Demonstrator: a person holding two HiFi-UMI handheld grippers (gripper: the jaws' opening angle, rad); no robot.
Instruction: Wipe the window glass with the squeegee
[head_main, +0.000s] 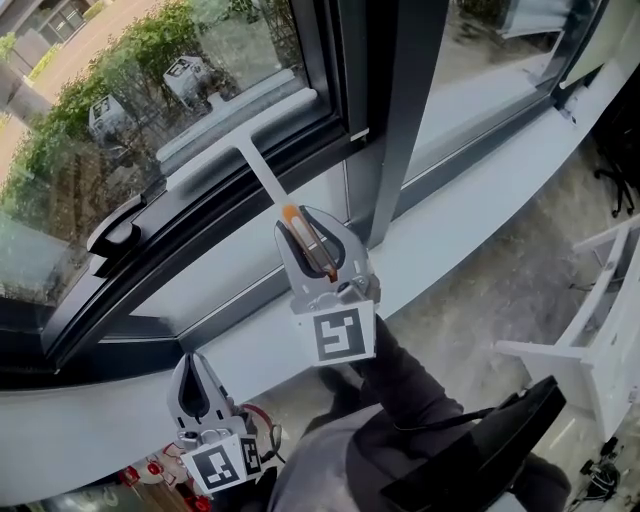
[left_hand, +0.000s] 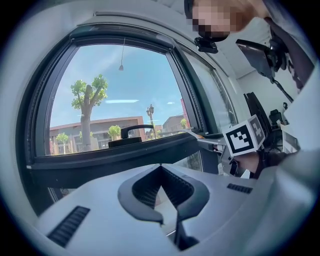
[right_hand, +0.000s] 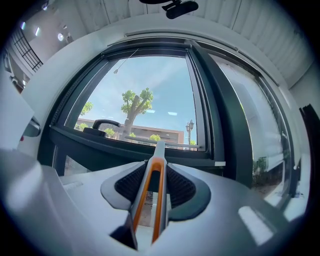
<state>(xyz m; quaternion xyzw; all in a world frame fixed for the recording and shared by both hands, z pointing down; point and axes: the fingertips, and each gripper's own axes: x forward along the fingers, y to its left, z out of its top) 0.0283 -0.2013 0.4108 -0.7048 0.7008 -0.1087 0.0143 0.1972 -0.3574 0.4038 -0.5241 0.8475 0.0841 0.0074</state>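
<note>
The right gripper (head_main: 310, 226) pinches the squeegee (head_main: 240, 128) by its handle, mostly hidden between the jaws. The blade lies at the lower edge of the window glass (head_main: 110, 120); contact is unclear. The left gripper (head_main: 193, 362), pressed together, holds nothing.

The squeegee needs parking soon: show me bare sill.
The white windowsill is bare to the right of the dark vertical frame post, and again between the left gripper and right gripper. It is crowded where the right gripper clamps the grey-and-orange squeegee beside that post.

My left gripper (head_main: 194, 372) and right gripper (head_main: 306, 228): grey shells, black ribbed pads (right_hand: 129, 184). Just behind the right black-and-white marker cube (head_main: 340, 335), I note a dark sleeve (head_main: 405, 385).
</note>
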